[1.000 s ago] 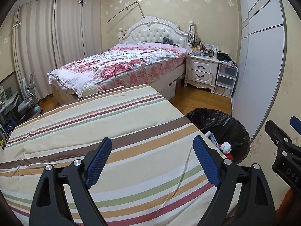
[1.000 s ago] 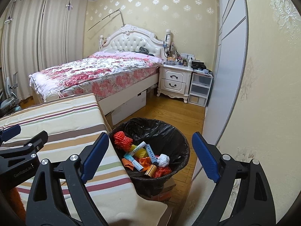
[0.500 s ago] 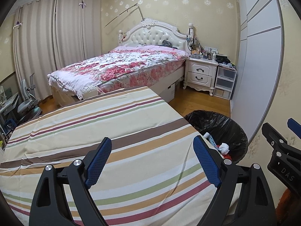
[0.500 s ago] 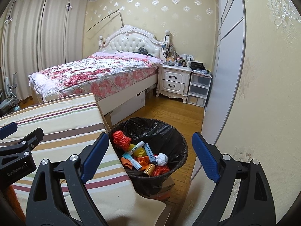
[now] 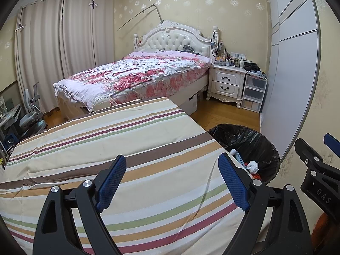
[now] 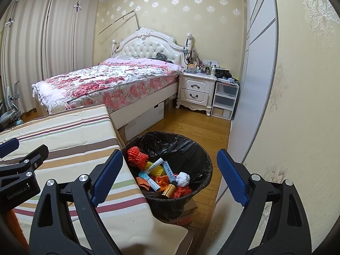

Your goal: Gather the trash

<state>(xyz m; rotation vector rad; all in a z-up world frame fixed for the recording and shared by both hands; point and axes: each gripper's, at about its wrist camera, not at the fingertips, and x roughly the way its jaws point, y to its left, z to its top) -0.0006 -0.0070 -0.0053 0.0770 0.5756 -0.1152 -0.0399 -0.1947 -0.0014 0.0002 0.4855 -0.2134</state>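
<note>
A black-lined trash bin (image 6: 191, 148) stands on the floor right of the striped table (image 6: 70, 140). It holds orange netting (image 6: 136, 156), tubes, a yellow piece and a crumpled white paper (image 6: 183, 179). The bin also shows in the left wrist view (image 5: 250, 142). My left gripper (image 5: 171, 179) is open and empty above the striped tablecloth (image 5: 127, 148). My right gripper (image 6: 170, 175) is open and empty, held above the bin's near side. Each gripper shows at the edge of the other's view.
A bed with a floral cover (image 5: 138, 76) stands beyond the table. A white nightstand (image 5: 228, 84) and plastic drawers (image 5: 254, 94) stand by a wardrobe (image 5: 291, 74) on the right. The wall is close on the right. Curtains and a chair are at the left.
Both grippers have drifted slightly, and the views have shifted a little. Both stay open and empty. The bin's contents have not changed.
</note>
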